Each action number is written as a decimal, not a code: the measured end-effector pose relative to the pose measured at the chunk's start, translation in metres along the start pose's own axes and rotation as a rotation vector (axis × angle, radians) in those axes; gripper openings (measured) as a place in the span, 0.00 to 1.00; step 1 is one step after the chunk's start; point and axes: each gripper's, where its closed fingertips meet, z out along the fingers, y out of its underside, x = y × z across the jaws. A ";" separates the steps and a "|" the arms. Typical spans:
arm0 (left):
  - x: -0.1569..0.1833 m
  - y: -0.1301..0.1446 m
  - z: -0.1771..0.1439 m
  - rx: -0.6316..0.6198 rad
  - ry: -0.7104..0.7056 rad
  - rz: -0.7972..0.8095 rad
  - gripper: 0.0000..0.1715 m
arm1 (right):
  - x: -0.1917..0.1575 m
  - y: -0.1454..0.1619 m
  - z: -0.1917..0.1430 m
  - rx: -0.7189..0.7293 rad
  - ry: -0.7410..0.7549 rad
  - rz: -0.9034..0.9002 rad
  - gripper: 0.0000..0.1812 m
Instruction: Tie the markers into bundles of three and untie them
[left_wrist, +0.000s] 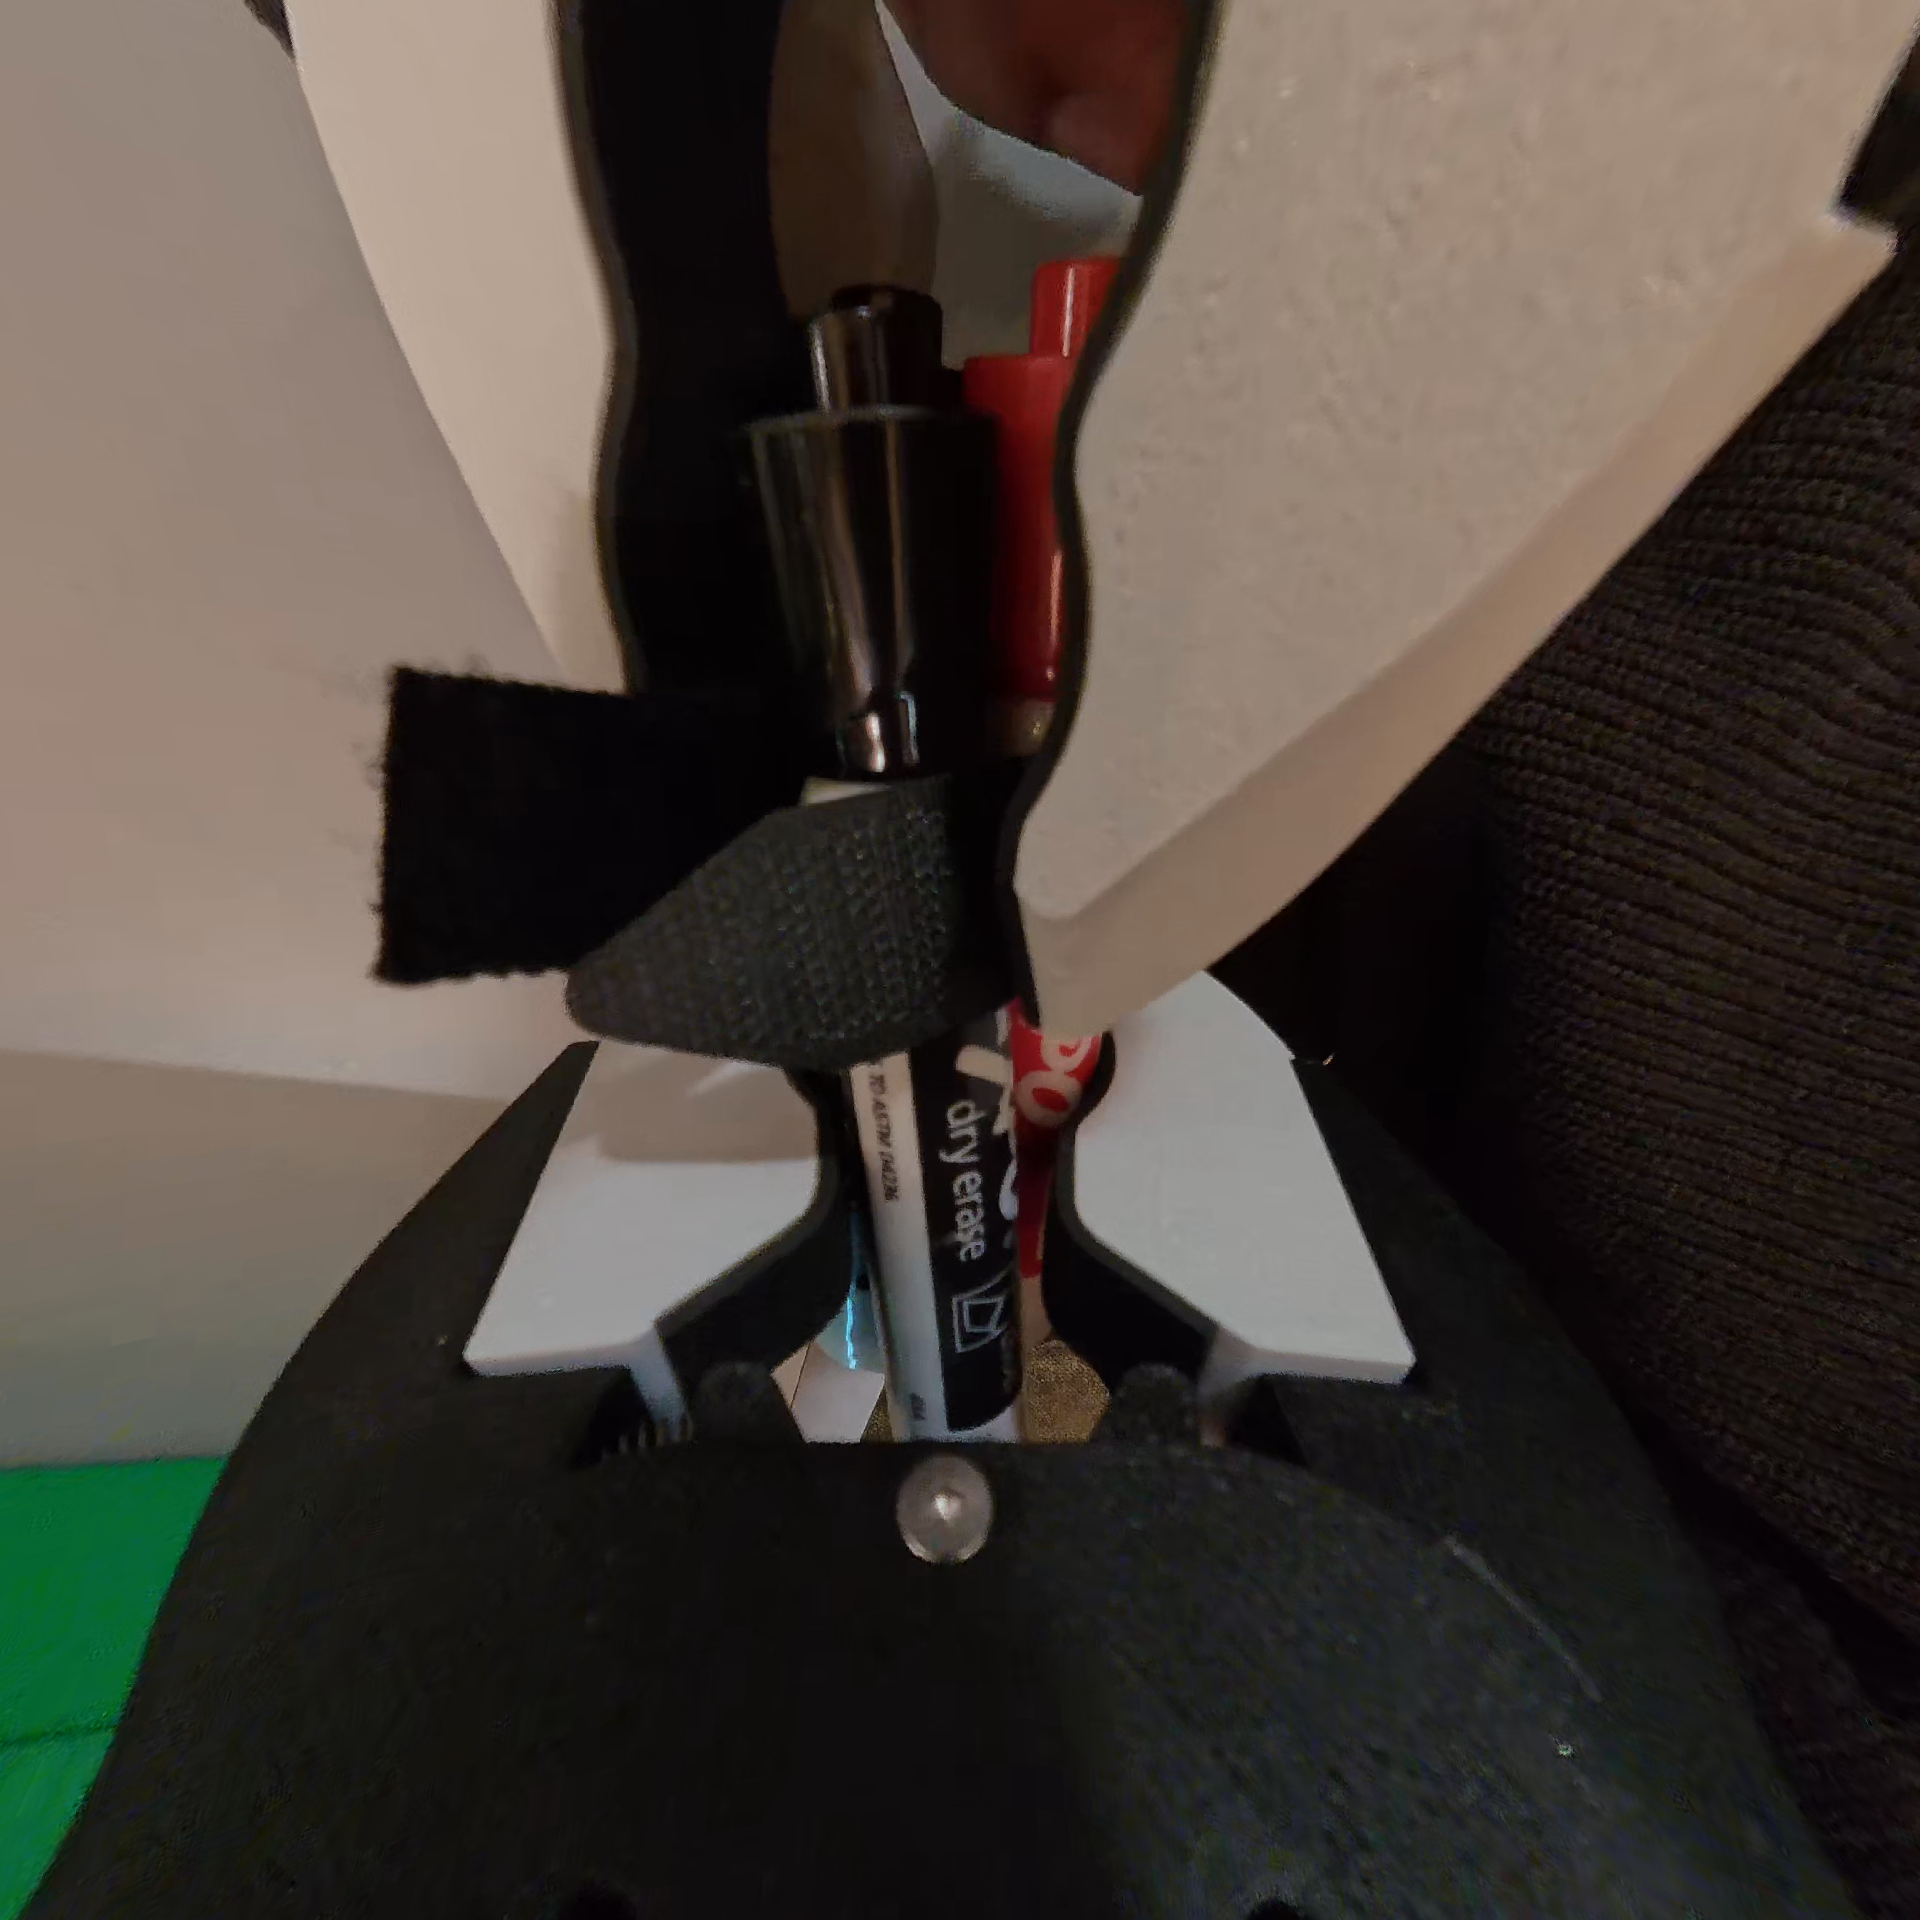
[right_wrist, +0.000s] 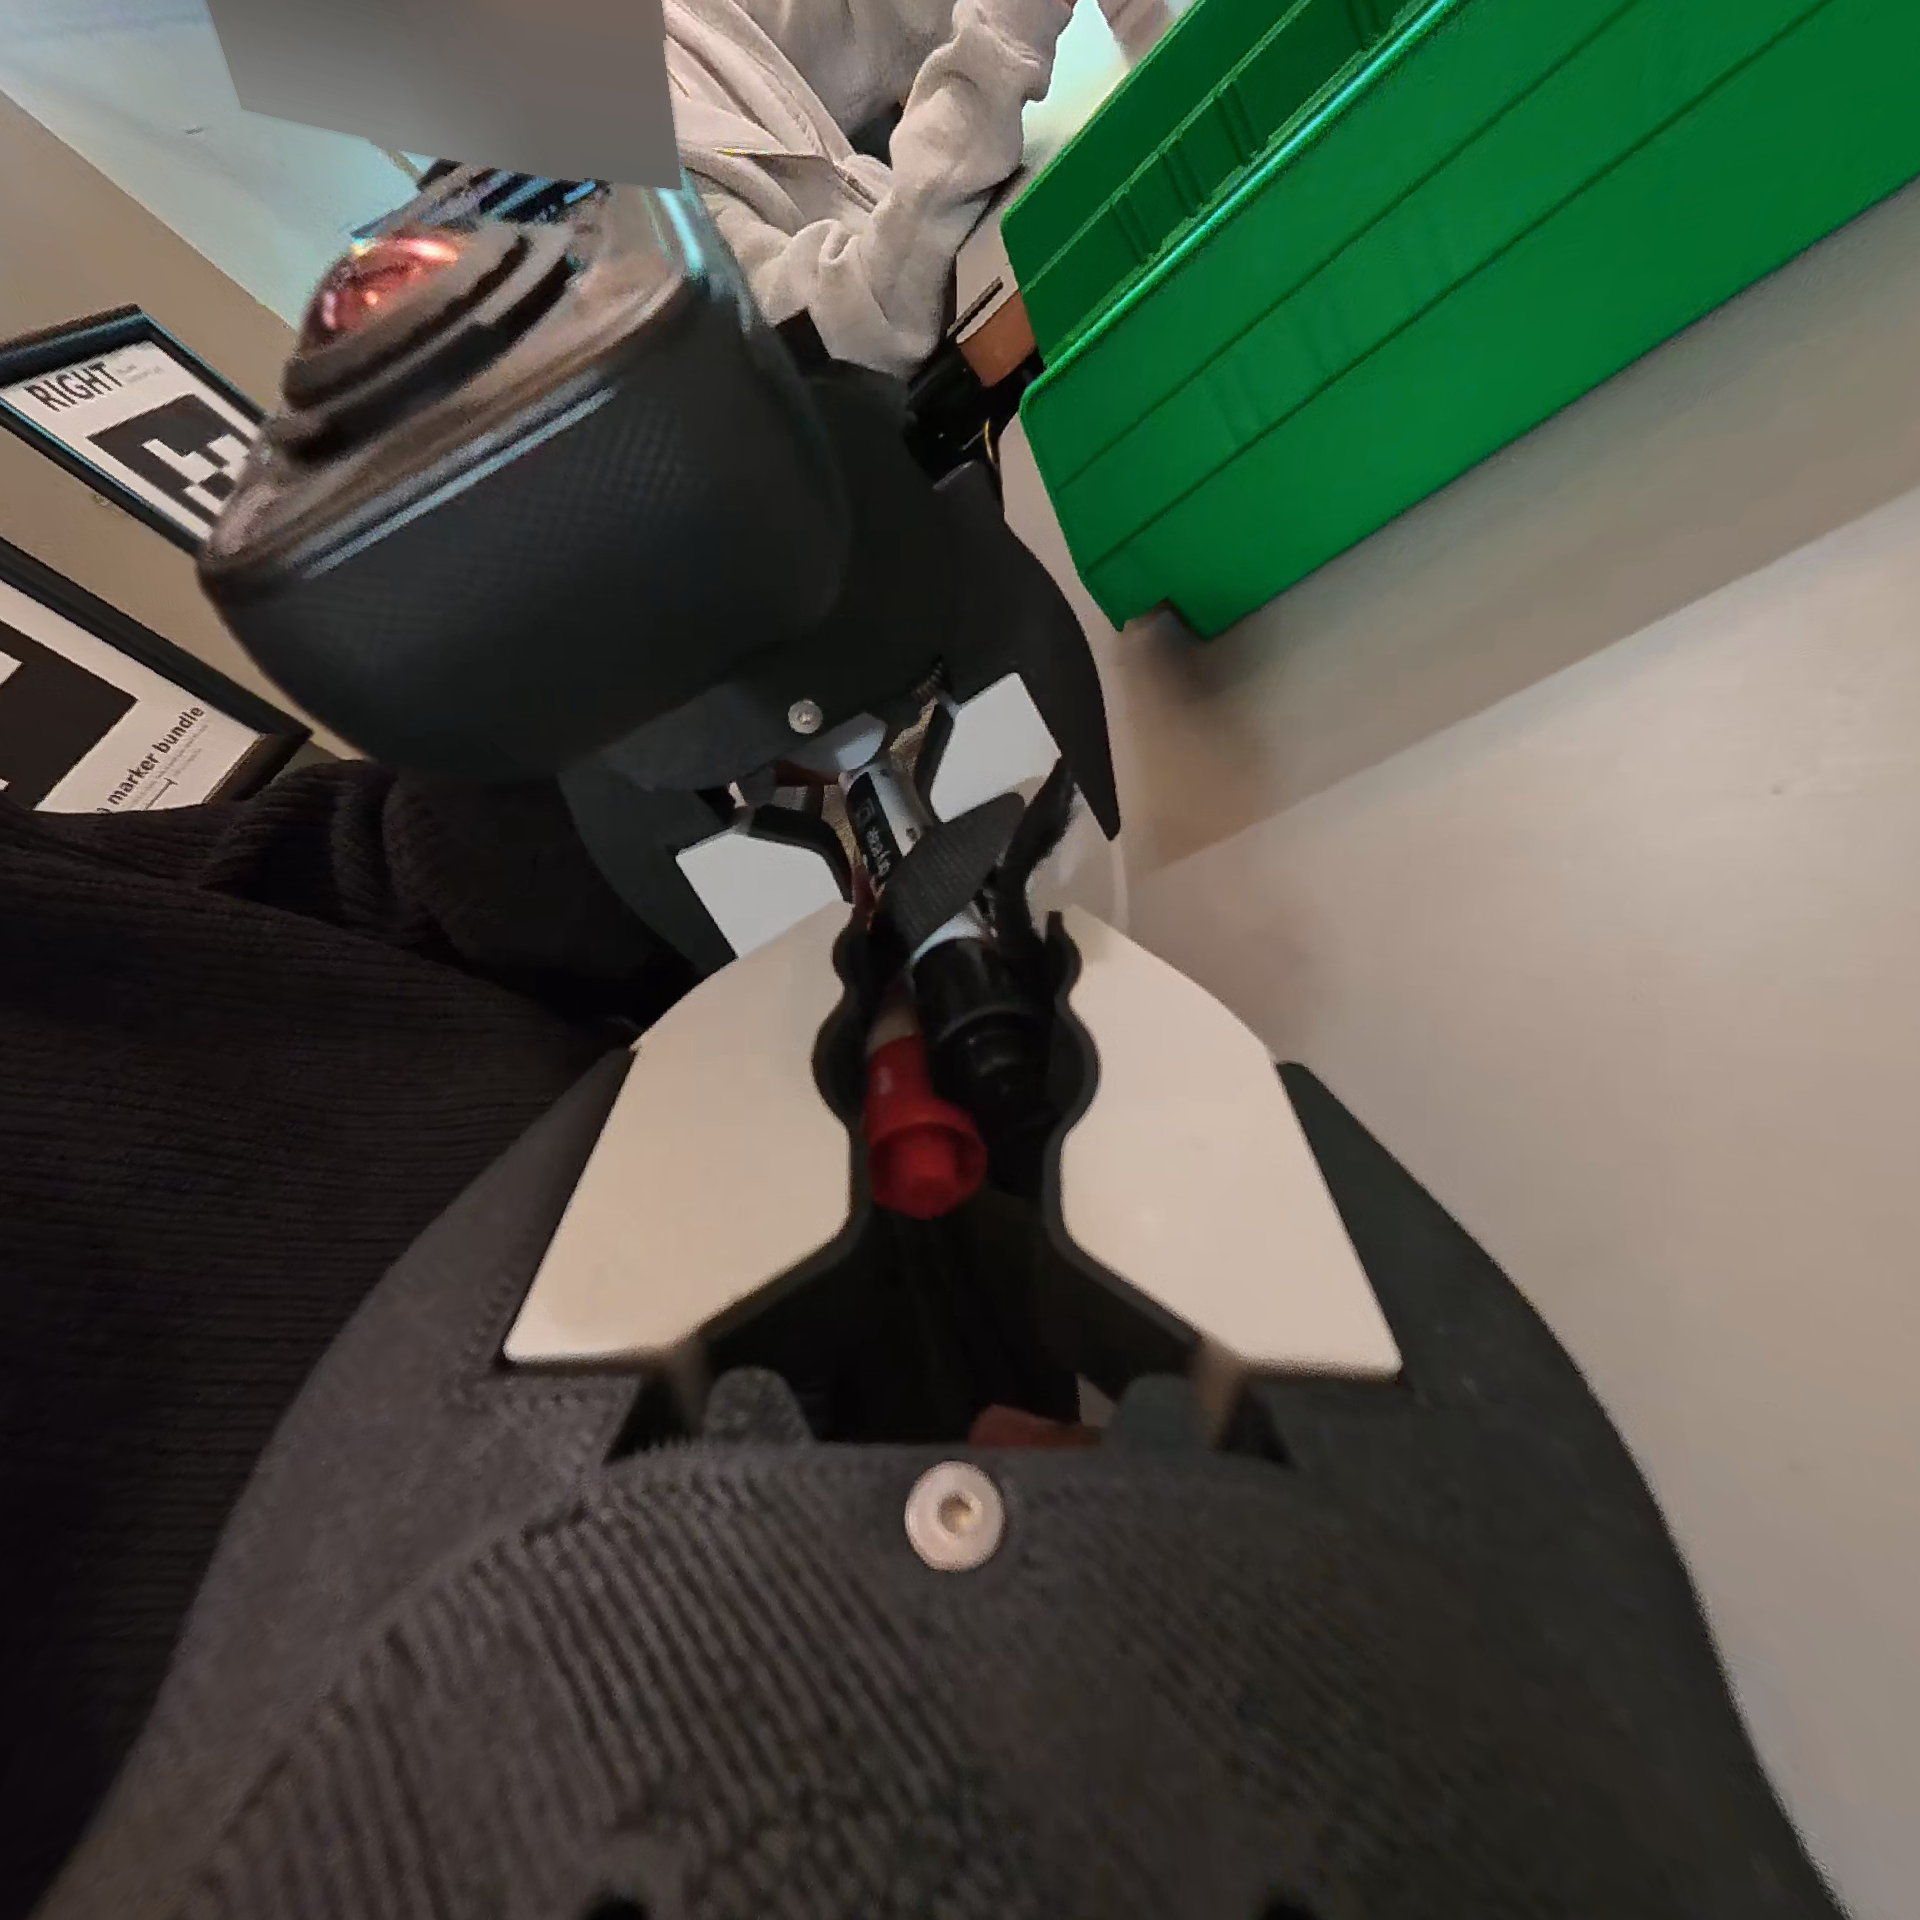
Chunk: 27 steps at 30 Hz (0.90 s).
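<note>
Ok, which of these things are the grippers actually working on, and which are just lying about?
In hand: left gripper and right gripper, both shut on the marker bundle: black marker, red marker, black strap.
Lying about: green bins, framed tag cards.

Left gripper (left_wrist: 935, 1122) and right gripper (right_wrist: 951, 935) meet nose to nose along 1 line, tips nearly touching. The 2 white fingers (left_wrist: 644, 1247) of the left one are drawn close, gripping the barrel end of a marker bundle (left_wrist: 873, 540). The 2 fingers (right_wrist: 686, 1174) of the right one close likewise on the capped end. A black knit sleeve (right_wrist: 260, 1039) of the person lies just beside the left gripper, its arm undetermined
</note>
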 end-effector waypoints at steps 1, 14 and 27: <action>0.000 0.000 0.000 -0.001 0.000 -0.001 0.25 | 0.000 0.000 0.000 0.002 -0.002 0.006 0.19; 0.004 -0.003 0.003 -0.010 0.002 0.014 0.23 | -0.001 -0.005 -0.005 0.032 -0.042 0.048 0.11; 0.001 0.000 0.001 -0.005 0.006 -0.009 0.25 | 0.006 -0.003 -0.004 0.026 0.025 0.063 0.32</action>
